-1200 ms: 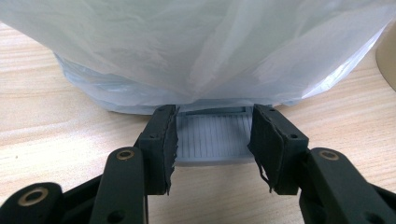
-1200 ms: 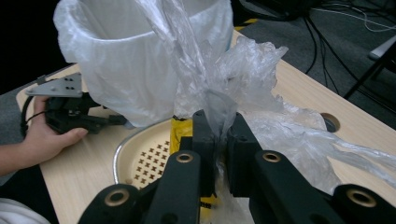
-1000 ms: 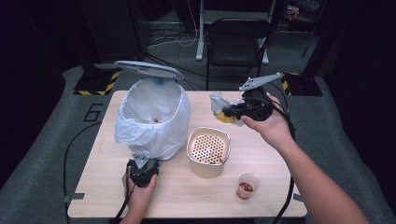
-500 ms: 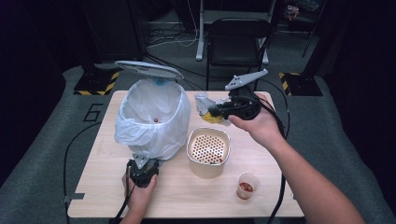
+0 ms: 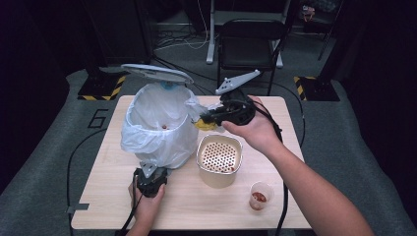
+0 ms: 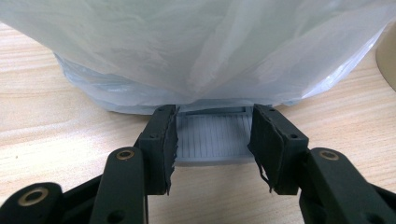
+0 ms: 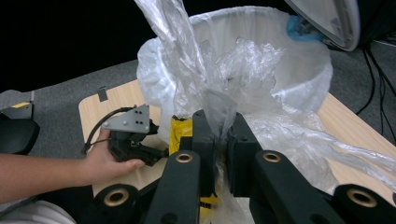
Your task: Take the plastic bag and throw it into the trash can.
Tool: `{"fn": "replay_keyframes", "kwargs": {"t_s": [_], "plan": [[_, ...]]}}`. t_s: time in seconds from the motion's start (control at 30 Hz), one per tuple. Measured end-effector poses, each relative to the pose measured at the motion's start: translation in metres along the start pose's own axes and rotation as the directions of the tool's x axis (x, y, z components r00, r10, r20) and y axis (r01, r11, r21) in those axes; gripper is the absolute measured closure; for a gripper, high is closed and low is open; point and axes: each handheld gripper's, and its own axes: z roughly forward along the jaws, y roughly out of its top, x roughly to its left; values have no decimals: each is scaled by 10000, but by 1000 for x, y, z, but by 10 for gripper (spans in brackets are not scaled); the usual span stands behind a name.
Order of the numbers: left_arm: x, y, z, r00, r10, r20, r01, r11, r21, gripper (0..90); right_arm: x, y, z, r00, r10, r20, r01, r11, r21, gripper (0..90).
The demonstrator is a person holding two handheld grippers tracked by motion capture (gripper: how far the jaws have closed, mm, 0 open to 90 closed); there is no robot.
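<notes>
Crinkled clear plastic wrapper [image 7: 219, 88] with a yellow patch, pinched in the right tool [image 7: 219, 140] beside the lined bin [image 5: 157, 123].

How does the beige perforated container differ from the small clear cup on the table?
The beige perforated container is much larger than the small clear cup. The container is opaque with a hole-patterned insert on top; the cup is see-through and shows reddish contents. The container stands right beside the bag-lined bin, while the cup stands apart near the table's front edge. Both stand upright on the table, untouched.
</notes>
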Motion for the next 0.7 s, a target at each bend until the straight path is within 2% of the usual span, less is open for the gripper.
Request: {"fn": "replay_keyframes", "kwargs": {"t_s": [0.23, 0.37, 0.43, 0.53, 0.7], "plan": [[0, 0, 0, 10000, -15, -11, 15, 10000, 3, 513, 6, 9, 13, 9998, -69, -190, 70, 10000, 65, 843], [0, 0, 0, 10000, -24, -26, 24, 10000, 6, 513, 10, 14, 18, 9993, -284, -247, 286, 9996, 61, 841], [3, 1, -1, 9992, 388, -97, -386, 9991, 154, 514, 13, 17, 20, 9992, -300, -282, 301, 9995, 43, 841], [4, 1, -2, 9987, 496, -101, -493, 9984, 259, 514, 16, 21, 23, 9985, -412, -361, 413, 9991, -2, 841], [4, 1, -1, 9991, 405, -82, -403, 9990, 200, 514, 23, 28, 33, 9969, -634, -473, 637, 9980, 45, 839]]}}
